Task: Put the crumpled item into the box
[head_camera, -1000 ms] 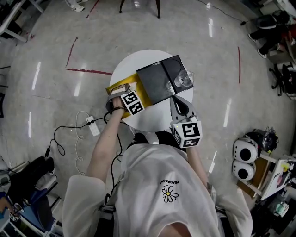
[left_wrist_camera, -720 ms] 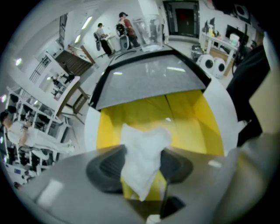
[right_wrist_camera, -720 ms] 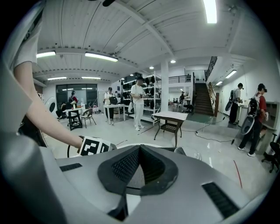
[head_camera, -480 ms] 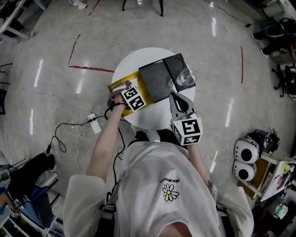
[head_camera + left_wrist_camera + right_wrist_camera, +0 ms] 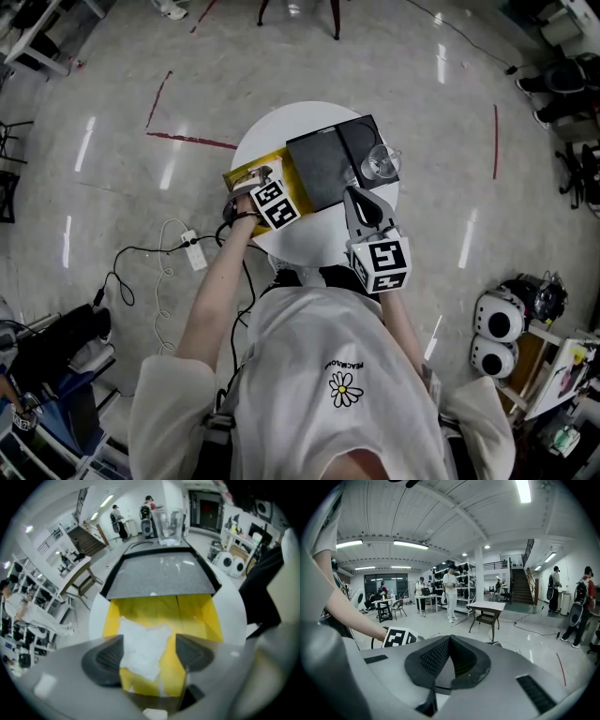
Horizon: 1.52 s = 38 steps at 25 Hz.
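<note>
The crumpled paper (image 5: 140,641) is seen inside the yellow box (image 5: 206,616), on its floor at the near end, directly below and between the jaws of the left gripper (image 5: 151,654), which is pointed steeply down into the box. Those jaws have just been opening and are now spread wide. The paper sits closer to the left pad, whose edge it overlaps in the left gripper view, while a clear strip of yellow is left between it and the right pad. Whether the left pad is touched at all cannot be told, but no pinch is shown. The paper's longer axis runs near to far, broad at the far end and tapering toward the near one, so it is aligned with the gap rather than across it. The placing is therefore judged to be as good as done, and a lift straight out along the jaws' own line is judged to be what is called for, with care that the paper is not dragged up by the left pad. The grey lid (image 5: 161,576) lies flat beyond the box with a glass (image 5: 168,524) on its far end. The right gripper (image 5: 449,660) is held over the near right of the bench (image 5: 309,239), well apart from the paper, its jaws pressed together on nothing.
</note>
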Tool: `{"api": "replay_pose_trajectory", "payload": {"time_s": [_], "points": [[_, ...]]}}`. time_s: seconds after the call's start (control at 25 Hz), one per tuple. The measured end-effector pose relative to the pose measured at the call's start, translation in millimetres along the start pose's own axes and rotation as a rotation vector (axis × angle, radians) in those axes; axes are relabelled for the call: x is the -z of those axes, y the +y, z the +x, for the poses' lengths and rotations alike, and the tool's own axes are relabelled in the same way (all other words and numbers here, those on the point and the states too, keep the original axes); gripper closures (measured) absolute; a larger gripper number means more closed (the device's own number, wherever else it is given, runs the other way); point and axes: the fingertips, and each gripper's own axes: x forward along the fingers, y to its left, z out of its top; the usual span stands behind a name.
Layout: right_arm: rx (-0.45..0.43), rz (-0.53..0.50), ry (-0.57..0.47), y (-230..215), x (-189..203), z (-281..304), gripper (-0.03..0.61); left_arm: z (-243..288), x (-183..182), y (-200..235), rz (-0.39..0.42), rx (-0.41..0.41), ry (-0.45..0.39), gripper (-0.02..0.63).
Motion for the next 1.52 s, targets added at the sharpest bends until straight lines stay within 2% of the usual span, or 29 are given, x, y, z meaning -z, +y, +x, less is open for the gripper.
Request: {"api": "replay_pose_trajectory", "payload": {"time_s": [0.16,0.4,0.68,0.84,0.96,1.12,1.24,1.4,1.52], "points": [[-0.023,-0.001,-0.012,2.2,-4.2,1.9,0.578,-19.0,-15.8,17.0,-0.036,-0.049,-0.047,0.288],[-0.069,-0.032,-0.025,12.6,-9.9,11.2,0.578,-65.8,-37.3,67.1,-0.119,-0.202,-0.131,0.313],[-0.135,-0.057,-0.066,29.3,-25.3,20.4,0.578,-142.9,-47.4,116.7,-0.269,-0.403,-0.278,0.467],[-0.145,-0.071,-0.075,34.7,-30.4,26.3,0.578,-191.3,-48.6,128.9,-0.369,-0.517,-0.393,0.605],[-0.161,-0.073,-0.067,39.2,-32.0,30.7,0.578,-222.7,-47.2,127.0,-0.434,-0.574,-0.472,0.612],[-0.172,-0.107,-0.064,48.1,-33.7,34.9,0.578,-252.3,-37.7,116.6,-0.481,-0.667,-0.531,0.612],[-0.181,-0.116,-0.065,54.0,-36.4,36.9,0.578,-271.5,-27.1,104.2,-0.583,-0.714,-0.591,0.614],[-0.19,-0.098,-0.079,59.0,-41.4,37.7,0.578,-288.3,-12.4,84.6,-0.737,-0.727,-0.703,0.614],[-0.195,-0.078,-0.086,62.5,-44.8,40.3,0.578,-296.8,1.3,74.6,-0.819,-0.754,-0.771,0.614]]}}
